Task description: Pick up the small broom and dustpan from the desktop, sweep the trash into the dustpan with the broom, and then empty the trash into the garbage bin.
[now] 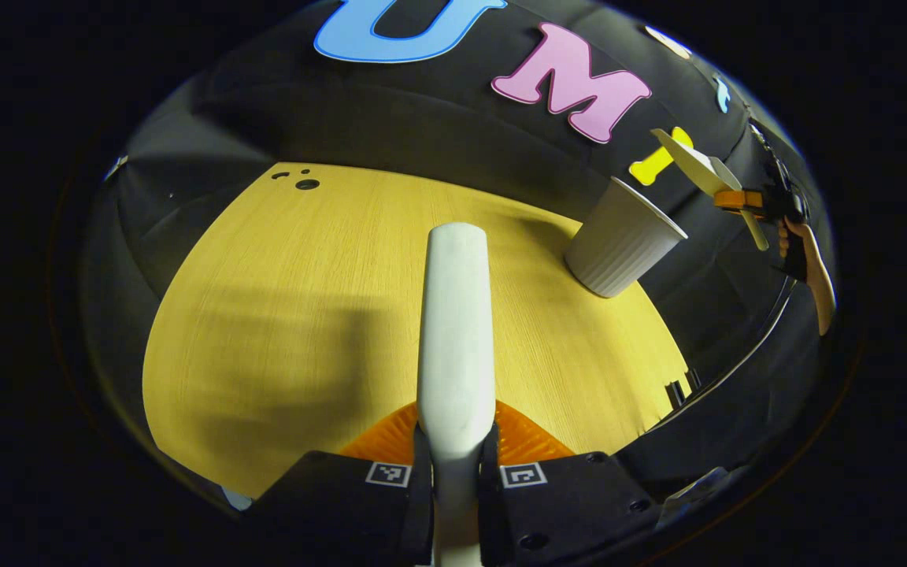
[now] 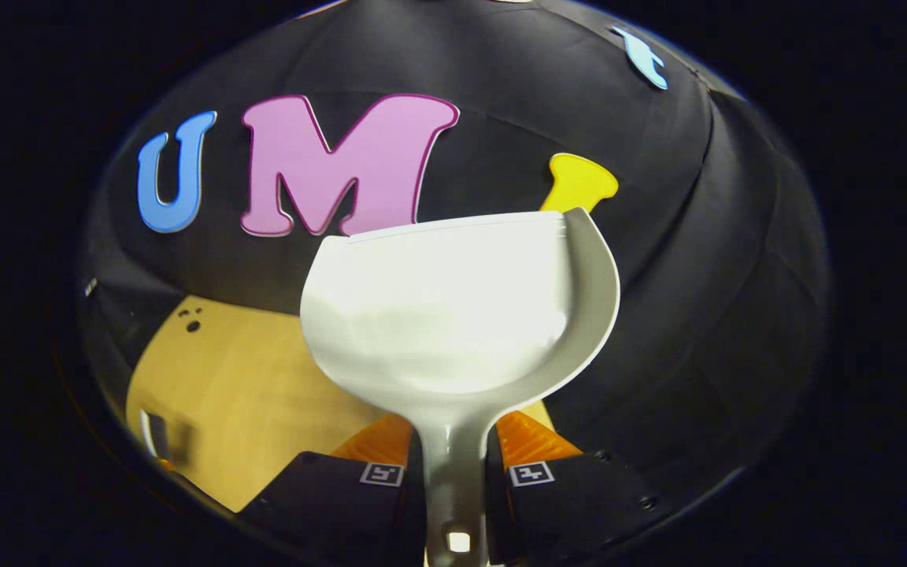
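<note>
Left gripper (image 1: 455, 472) clamps the broom (image 1: 455, 315); right gripper (image 2: 453, 484) clamps the dustpan (image 2: 453, 315) raised near the bin (image 1: 623, 240), probably for emptying.

No readable text, brand or number; square coded markers (image 1: 388, 473) on hand-held gripper fingers, not legible.

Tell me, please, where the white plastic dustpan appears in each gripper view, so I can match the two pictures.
Left gripper view: the white plastic dustpan is small at the upper right, seen edge-on, beyond the white ribbed bin.
Right gripper view: it sits at the centre, its handle clamped in the right gripper.
Shared landmark: the dark holes at the far left corner of the yellow wooden tabletop.
</note>
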A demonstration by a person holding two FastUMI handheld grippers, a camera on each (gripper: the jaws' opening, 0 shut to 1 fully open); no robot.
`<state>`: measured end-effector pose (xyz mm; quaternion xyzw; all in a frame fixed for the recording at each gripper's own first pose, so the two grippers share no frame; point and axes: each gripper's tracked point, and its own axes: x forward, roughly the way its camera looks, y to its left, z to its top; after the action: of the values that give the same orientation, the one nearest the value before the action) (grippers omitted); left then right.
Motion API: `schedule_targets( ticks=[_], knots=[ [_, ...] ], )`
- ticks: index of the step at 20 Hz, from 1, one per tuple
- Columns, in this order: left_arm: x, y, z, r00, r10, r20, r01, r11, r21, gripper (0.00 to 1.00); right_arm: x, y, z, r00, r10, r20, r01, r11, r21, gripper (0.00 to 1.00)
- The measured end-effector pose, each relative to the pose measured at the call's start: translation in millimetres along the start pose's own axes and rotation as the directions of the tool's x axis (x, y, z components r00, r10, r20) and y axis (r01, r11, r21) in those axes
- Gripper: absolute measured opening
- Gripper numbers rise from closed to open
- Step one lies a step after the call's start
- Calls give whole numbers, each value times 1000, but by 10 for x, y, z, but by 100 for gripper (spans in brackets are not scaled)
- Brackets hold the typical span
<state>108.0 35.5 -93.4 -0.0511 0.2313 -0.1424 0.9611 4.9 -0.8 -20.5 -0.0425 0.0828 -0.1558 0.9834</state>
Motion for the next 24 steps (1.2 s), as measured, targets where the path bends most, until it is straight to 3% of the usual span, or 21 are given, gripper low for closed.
schedule_targets(
  ticks=[3,5,11,13,17,22,23,24],
  knots=[
    [30,54,-80,1000,19,-7,-19,999,-26,27,-163,202,48,991,133,-5,-133,990,45,36],
    [17,110,-118,999,45,-7,-46,997,-55,25,-211,240,70,977,214,-6,-213,975,54,33],
    [60,189,-249,992,123,-10,-123,989,-82,28,-296,309,-132,896,428,-116,-424,903,66,33],
    [115,177,-276,990,141,-15,-142,987,-79,25,-258,316,-206,879,444,-173,-443,896,46,37],
    [360,146,-360,985,166,-49,-169,983,-73,27,-313,303,-822,829,462,-315,-459,884,88,33],
    [641,212,-441,963,244,-110,-244,970,16,27,-297,147,-1702,786,408,-464,-388,910,144,30],
    [700,216,-447,959,258,-121,-256,966,31,29,-283,164,-1852,777,398,-488,-376,915,148,37],
    [752,248,-439,952,277,-133,-273,961,49,28,-256,152,-1955,770,389,-505,-367,918,147,34]
  ],
)
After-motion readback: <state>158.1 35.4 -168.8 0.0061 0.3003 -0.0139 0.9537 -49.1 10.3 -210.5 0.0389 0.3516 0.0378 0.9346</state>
